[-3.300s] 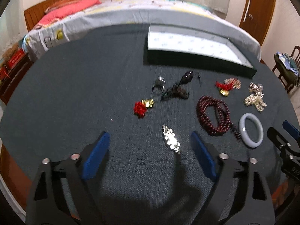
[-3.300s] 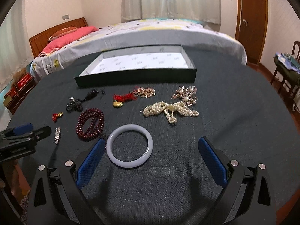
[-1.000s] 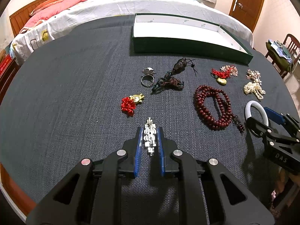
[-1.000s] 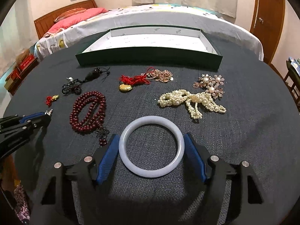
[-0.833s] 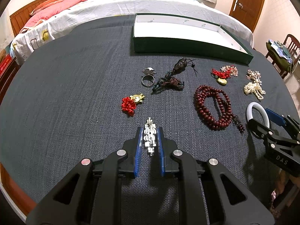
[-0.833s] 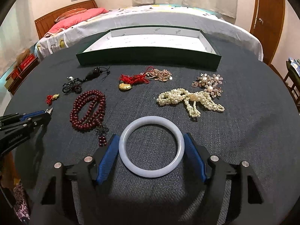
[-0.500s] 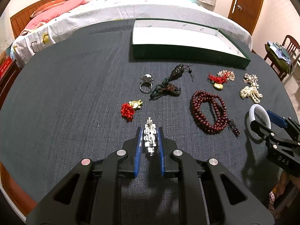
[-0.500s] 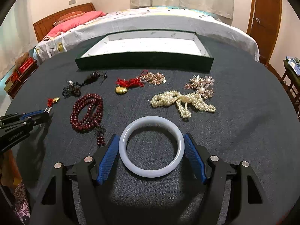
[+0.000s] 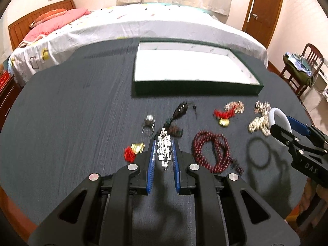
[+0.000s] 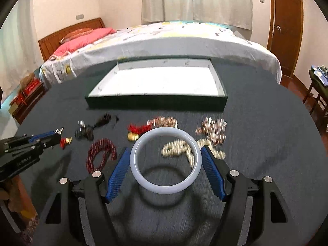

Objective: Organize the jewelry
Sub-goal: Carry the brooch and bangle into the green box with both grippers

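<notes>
My left gripper is shut on a silver rhinestone brooch and holds it above the dark table. My right gripper is shut on a pale jade bangle, also lifted, its shadow on the cloth below. The bangle also shows in the left wrist view. The green tray with a white lining lies ahead at the table's far side, also in the right wrist view. Red bead necklace, pearl piece and other jewelry lie between.
A silver ring, black cord pendant, red-and-gold charm, red tassel with gold locket and a crystal brooch lie on the cloth. A bed stands behind the table; a chair at right.
Both grippers closed on their pieces, then lifted them off the table and moved toward the tray. The view is now motion-blurred.
</notes>
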`<state>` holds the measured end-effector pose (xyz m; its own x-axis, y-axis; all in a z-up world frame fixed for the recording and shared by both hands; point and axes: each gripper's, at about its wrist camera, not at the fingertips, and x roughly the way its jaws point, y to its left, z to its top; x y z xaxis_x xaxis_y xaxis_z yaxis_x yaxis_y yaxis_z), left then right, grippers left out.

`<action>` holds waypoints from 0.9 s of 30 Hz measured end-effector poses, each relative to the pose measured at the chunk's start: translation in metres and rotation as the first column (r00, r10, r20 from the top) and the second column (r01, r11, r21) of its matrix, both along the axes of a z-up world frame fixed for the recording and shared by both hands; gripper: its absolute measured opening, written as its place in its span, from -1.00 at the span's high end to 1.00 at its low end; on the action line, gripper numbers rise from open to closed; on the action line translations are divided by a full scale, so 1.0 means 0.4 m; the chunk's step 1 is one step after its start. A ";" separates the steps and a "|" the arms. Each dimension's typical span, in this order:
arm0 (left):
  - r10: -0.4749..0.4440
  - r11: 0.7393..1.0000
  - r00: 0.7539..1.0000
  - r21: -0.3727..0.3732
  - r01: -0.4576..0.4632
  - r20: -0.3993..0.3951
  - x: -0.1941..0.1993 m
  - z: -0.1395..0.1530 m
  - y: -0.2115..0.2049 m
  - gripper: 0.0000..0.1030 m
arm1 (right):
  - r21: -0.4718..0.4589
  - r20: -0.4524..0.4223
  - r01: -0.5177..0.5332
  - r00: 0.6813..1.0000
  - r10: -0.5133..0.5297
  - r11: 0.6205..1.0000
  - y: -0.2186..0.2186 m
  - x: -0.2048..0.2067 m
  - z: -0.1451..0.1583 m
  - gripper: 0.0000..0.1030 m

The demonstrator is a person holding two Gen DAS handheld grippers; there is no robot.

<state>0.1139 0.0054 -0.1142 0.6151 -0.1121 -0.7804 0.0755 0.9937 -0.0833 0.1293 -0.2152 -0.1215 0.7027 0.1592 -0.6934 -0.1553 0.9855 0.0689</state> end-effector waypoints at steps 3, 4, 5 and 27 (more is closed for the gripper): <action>-0.011 1.000 1.000 -0.002 0.011 0.024 0.040 0.022 -0.011 0.70 | -0.004 0.031 0.003 1.000 -0.003 1.000 -0.003 0.040 0.026 -0.33; -0.016 1.000 0.999 -0.003 0.016 0.037 0.058 0.032 -0.015 0.70 | -0.004 0.041 0.006 0.999 -0.006 1.000 -0.004 0.059 0.035 -0.33; -0.022 1.000 0.999 -0.001 0.022 0.049 0.079 0.042 -0.020 0.70 | 0.000 0.050 0.008 0.999 -0.008 1.000 -0.006 0.080 0.044 -0.33; -0.001 1.000 0.999 0.022 0.002 -0.041 0.662 -0.036 -0.086 0.69 | -0.046 -0.052 0.006 0.999 -0.008 0.999 0.009 0.609 -0.023 -0.33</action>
<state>0.3787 -0.0288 -0.1286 0.5827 -0.0952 -0.8071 0.0740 0.9952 -0.0640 0.3731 -0.2115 -0.1307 0.6663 0.1217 -0.7357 -0.1456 0.9888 0.0316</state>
